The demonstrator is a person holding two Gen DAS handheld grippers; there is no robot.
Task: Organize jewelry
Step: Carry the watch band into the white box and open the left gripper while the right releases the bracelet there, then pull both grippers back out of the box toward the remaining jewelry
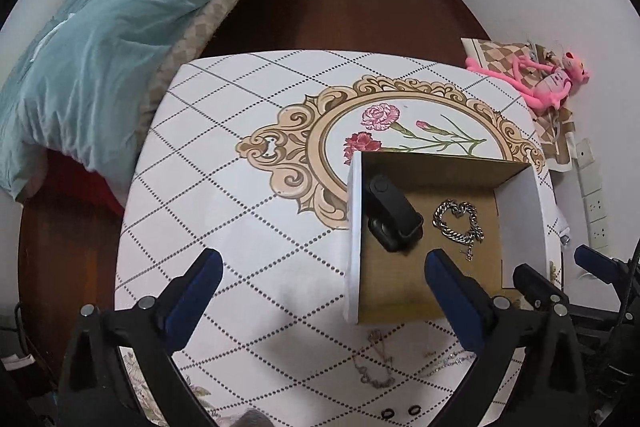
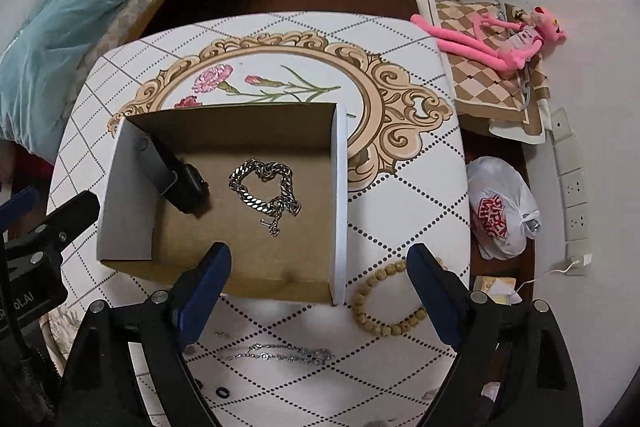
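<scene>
An open cardboard box (image 1: 520,211) (image 2: 338,187) stands on the table. Inside lie a silver chain bracelet (image 1: 458,223) (image 2: 264,189) and a black watch (image 1: 394,217) (image 2: 182,187). My left gripper (image 1: 324,269) is open and empty, hovering over the table at the box's near left corner. My right gripper (image 2: 320,261) is open and empty above the box's near right corner. A wooden bead bracelet (image 2: 380,301) lies on the table right of the box, beside the right finger. A thin silver chain (image 2: 280,353) (image 1: 444,363) and a pale thin necklace (image 1: 374,363) lie in front of the box. Small black rings (image 1: 400,411) (image 2: 223,393) lie near the table's front edge.
The table (image 1: 240,187) has a white diamond-pattern cloth. A bed with a teal duvet (image 1: 100,47) is on the left. A pink plush toy (image 2: 500,35) lies on a checked cloth at the right, with a white plastic bag (image 2: 500,207) and wall sockets (image 2: 574,187) nearby.
</scene>
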